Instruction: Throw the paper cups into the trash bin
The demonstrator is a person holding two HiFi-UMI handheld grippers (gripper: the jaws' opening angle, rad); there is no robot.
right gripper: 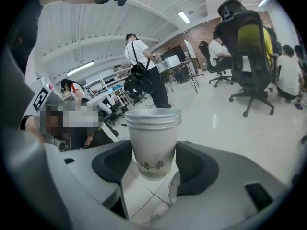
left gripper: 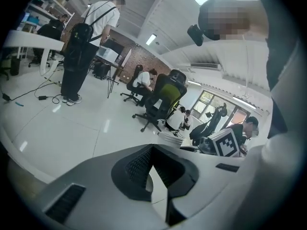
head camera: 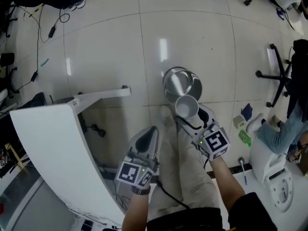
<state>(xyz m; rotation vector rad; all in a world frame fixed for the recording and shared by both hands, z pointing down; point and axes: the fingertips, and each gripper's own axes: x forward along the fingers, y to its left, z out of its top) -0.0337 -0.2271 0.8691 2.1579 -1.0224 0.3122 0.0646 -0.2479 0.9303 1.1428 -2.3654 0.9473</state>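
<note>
- One stack of white paper cups sits pinched between the right gripper's fingers, over the round silver metal trash bin on the tiled floor.
- Left gripper: fingers pressed together, empty.

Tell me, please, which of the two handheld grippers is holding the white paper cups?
The right gripper: its jaws grip the stack of white paper cups by its sides. The left gripper has its jaws together with nothing between them.
</note>
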